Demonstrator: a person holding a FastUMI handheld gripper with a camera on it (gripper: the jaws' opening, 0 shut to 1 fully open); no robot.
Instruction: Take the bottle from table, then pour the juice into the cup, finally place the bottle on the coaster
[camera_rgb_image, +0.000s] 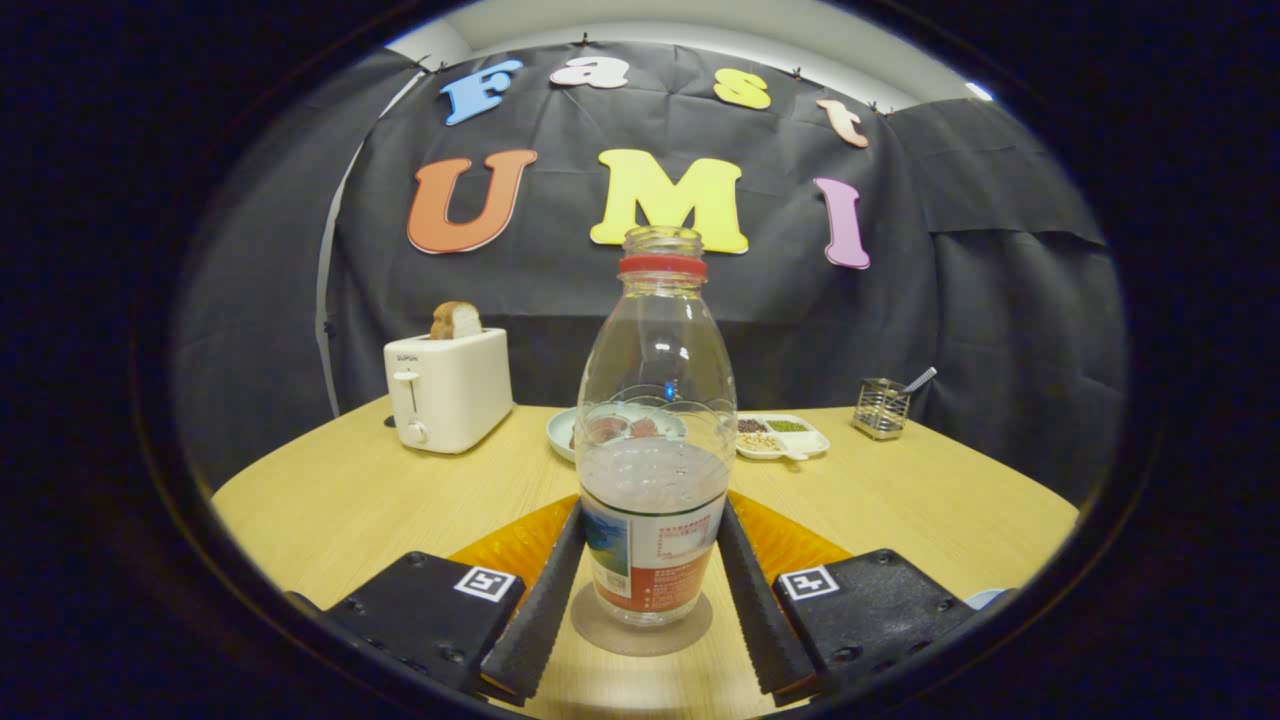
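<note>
Flanking clear bottle (655, 440): tool (650, 535) fingers.

The bottle (655, 430) stands upright on the coaster (640, 630), uncapped and partly full. The gripper (648, 545) flanks it, fingers beside its label; contact cannot be told. Toaster (448, 388) beyond.
</note>
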